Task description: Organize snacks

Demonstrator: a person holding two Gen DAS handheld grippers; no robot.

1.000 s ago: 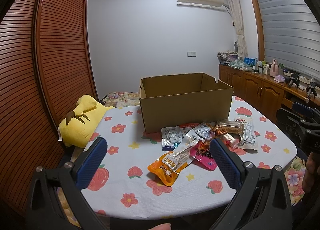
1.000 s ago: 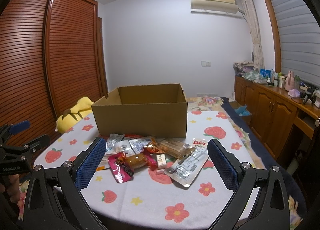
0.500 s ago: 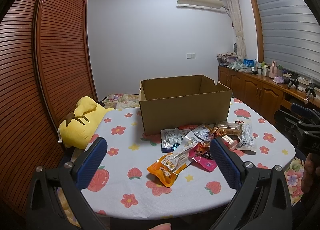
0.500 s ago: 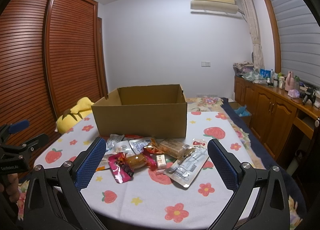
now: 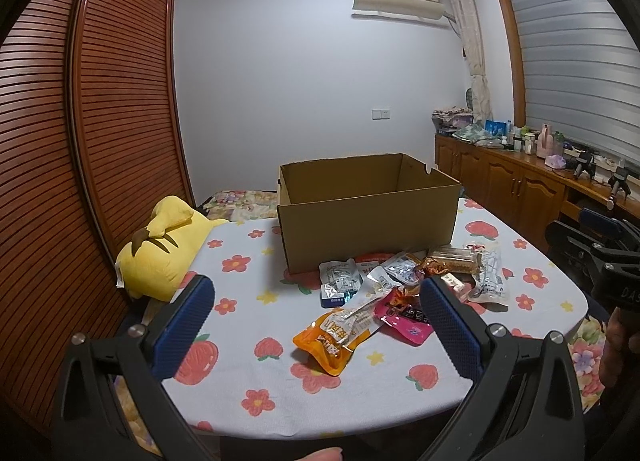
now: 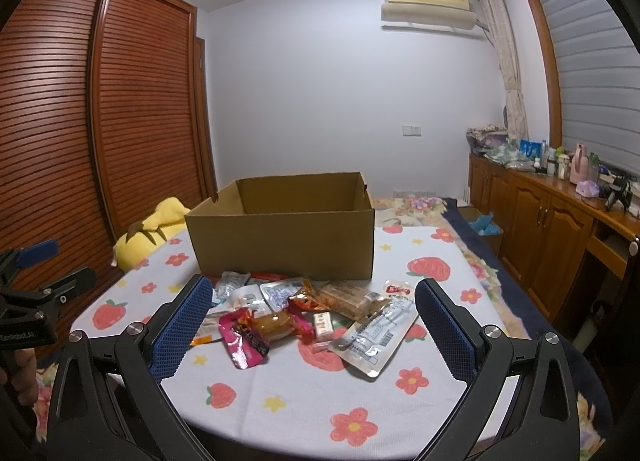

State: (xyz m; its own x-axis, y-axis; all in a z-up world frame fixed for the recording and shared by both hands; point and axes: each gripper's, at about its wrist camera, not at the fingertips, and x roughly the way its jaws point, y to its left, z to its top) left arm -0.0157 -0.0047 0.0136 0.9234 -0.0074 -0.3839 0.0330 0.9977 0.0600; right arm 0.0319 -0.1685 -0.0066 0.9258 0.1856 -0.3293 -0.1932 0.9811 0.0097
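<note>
Left wrist view. We held the left tool (image 5: 316, 313) above the near edge of the table (image 5: 248, 373), its jaws spread wide and gripping nothing. The cardboard box (image 5: 368, 217) stood open at the far side of the table, its inside showing no snacks that we could see. The snack pile (image 5: 404, 285) lay on the cloth just in front of the box; nearest the tool was an orange packet (image 5: 336, 335), with a pink packet (image 5: 404, 315) beside it. A yellow plush toy (image 5: 164, 249) sat off the table's left edge. The right tool (image 5: 600, 257) appeared at the right border.

Right wrist view. We held the right tool (image 6: 314, 325) likewise spread and empty, short of the pile. Closest to it lay a clear sausage packet (image 6: 378, 335) and the pink packet (image 6: 242, 335); the box (image 6: 284, 233) stood behind them.

Change noted. Against the frames of a second before, the left view had lifted slightly, so the box and pile sat lower in the picture; the right view was nearly unaltered. No snack had moved. We judged the task not yet begun, with every packet to be picked up and boxed.
</note>
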